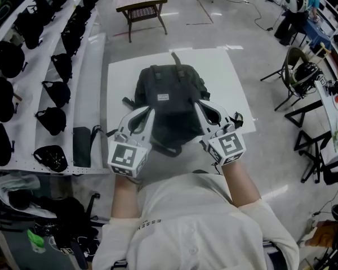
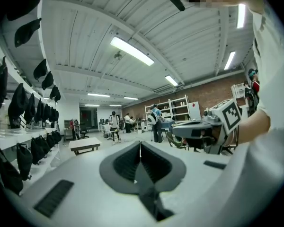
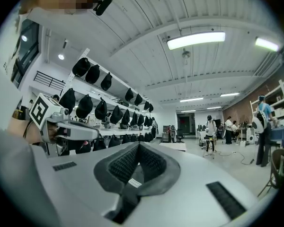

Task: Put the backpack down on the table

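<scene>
A dark grey backpack [image 1: 169, 103] hangs in front of me over the white table [image 1: 228, 77], seen from above; whether it touches the top I cannot tell. My left gripper [image 1: 149, 113] is shut on one of its dark straps [image 2: 150, 186], which runs down from between the closed pads in the left gripper view. My right gripper [image 1: 198, 108] is shut on the other strap [image 3: 130, 187], which carries a small white label. Both grippers point about level, side by side, each visible in the other's view.
White shelves with several black bags [image 1: 52, 90] run along the left. A small wooden table [image 1: 141, 3] stands beyond the white one. Folding chairs and stands [image 1: 296, 75] crowd the right. People stand far off across the room [image 2: 156, 122].
</scene>
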{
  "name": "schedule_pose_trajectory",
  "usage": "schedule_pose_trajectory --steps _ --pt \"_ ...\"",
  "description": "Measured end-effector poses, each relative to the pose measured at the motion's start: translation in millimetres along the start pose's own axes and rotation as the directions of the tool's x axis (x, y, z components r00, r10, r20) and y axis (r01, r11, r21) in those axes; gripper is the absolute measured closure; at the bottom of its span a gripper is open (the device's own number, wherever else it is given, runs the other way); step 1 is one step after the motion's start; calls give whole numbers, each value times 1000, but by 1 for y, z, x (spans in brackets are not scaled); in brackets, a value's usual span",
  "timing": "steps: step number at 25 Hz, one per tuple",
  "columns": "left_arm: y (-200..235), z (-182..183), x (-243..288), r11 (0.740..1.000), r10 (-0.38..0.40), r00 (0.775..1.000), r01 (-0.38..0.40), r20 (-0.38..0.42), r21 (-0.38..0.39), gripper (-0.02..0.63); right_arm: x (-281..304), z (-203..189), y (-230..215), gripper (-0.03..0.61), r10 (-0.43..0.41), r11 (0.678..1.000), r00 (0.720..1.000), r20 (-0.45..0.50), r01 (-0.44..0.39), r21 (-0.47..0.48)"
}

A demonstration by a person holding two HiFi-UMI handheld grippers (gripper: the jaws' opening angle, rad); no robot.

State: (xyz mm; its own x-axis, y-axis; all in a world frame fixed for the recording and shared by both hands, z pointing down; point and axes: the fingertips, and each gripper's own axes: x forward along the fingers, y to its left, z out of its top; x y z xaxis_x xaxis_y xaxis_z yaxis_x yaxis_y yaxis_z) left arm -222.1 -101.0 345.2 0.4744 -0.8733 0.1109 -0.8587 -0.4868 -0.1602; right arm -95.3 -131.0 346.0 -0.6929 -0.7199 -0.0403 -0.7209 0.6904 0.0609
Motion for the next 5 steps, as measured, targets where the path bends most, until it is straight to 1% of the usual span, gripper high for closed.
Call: schedule_pose_trajectory --steps 5 --pt "5 -5 -3 1000 2 1000 -2 -3 4 609 1 -4 4 565 -5 1000 1000 -1 4 -4"
